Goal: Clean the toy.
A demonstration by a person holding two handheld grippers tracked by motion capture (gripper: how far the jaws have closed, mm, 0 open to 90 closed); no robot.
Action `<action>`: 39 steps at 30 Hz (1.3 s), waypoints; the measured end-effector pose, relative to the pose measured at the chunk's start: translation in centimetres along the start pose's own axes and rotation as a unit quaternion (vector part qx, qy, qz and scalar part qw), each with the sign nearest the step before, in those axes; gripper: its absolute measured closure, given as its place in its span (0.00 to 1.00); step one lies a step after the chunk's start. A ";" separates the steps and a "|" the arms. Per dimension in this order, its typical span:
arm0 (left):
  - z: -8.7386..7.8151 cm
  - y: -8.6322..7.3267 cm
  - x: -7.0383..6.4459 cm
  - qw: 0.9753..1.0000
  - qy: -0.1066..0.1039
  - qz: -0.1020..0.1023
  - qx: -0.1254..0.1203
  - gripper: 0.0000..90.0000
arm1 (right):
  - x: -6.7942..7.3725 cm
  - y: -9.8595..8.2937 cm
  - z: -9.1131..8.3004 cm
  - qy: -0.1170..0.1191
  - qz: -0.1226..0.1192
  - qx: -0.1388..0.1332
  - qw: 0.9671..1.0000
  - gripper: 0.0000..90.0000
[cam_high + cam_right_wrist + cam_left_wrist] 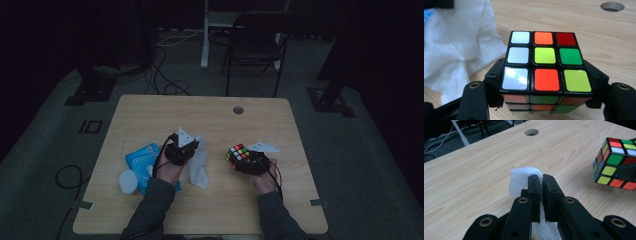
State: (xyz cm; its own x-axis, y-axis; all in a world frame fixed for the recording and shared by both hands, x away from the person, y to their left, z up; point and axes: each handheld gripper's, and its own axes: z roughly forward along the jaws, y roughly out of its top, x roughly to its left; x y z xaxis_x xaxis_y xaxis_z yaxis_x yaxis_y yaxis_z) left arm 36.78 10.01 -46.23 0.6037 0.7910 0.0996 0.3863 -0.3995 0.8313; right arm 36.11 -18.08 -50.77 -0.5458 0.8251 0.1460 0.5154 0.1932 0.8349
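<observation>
1. Left gripper [183, 148] pinches a white wet wipe [524, 178] between jaws pressed nearly together; in the left gripper view a fold of the wipe stands up past the jaw tips at 12 o'clock, and the rest hangs below them.
2. Right gripper [248, 161] clamps a scrambled puzzle cube [545, 62] by two opposite sides, its jaws spread to the cube's width, with one face turned up toward its camera.
3. Seen from the high view, the cube sits at about 3 o'clock from the wipe, near but apart, both lifted just above the wooden table [150, 112]. A blue wipe pack [141, 159] and its round white lid [128, 181] lie at about 8 o'clock from the left gripper.
4. The step in hand looks like wiping the cube clean with the wipe.
5. To do it well, I would bring the wipe's free fold, not the hard jaw tips, onto the upturned face, coming in from the cube's 9 o'clock side.
6. Keep the right grip firm and level: pressure on a top layer could twist that layer or rock the cube out of the clamp.
7. Stroke across the stickers in one direction, lightly, so the thin wipe does not slip from its narrow pinch.
8. Faces under the right jaws stay uncleaned until the cube is re-gripped.
</observation>
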 end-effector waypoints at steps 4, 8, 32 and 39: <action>-0.1 -0.1 0.2 1.000 0.000 -0.006 0.000 0.94 | 0.2 -0.3 0.4 -0.012 -0.016 0.011 1.000 0.38; -0.2 -0.2 0.2 1.000 -0.002 -0.007 0.000 0.88 | 0.6 -0.6 0.9 -0.022 -0.031 0.021 0.999 0.38; -0.8 -0.6 1.1 0.999 -0.008 -0.040 0.006 0.63 | 0.5 -1.6 1.9 -0.033 -0.042 0.031 0.998 0.37; -0.8 -0.5 0.9 0.999 -0.010 -0.040 0.004 0.62 | 0.5 -2.0 2.3 -0.042 -0.047 0.033 0.997 0.37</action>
State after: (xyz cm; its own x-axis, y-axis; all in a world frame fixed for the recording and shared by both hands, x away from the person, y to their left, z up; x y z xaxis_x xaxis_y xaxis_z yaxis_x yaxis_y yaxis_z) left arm 36.54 11.29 -46.09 0.5840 0.8115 0.0223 0.4389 -0.3387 0.8323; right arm 36.26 -16.83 -53.60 -0.5382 0.8425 0.0205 0.5076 0.3046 0.8059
